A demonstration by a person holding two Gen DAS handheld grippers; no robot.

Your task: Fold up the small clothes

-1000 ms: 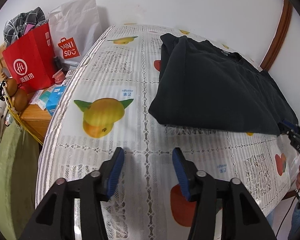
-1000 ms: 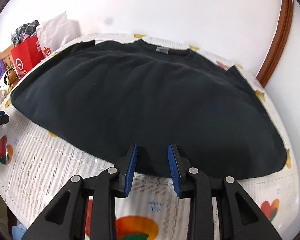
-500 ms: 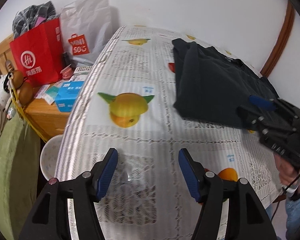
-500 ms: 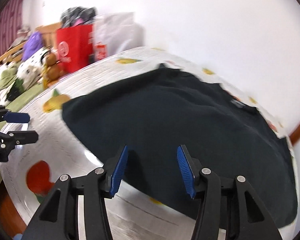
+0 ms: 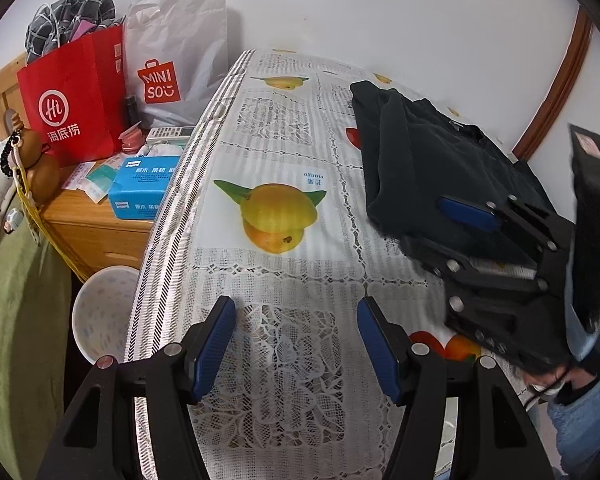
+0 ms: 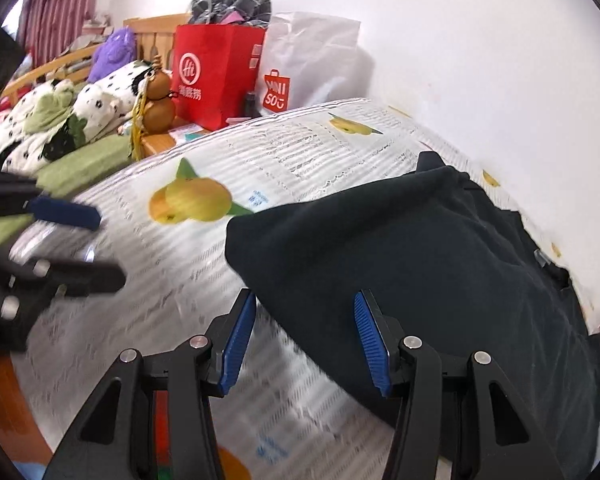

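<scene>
The left gripper [image 5: 296, 344] hangs empty over bare tablecloth [image 5: 292, 152], jaws apart. The right gripper [image 6: 306, 338], jaws spread, straddles the near hem at six o'clock, likely to pinch it. The black shirt [image 6: 420, 248] lies half-folded toward two o'clock.

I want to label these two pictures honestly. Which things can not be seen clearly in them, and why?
- Black garment: in the left wrist view the right gripper covers its near edge; in the right wrist view its right side is cut off by the picture's edge.
- Left gripper: blurred in the right wrist view.
- Blue box beside the table: its small print is unreadable.
</scene>
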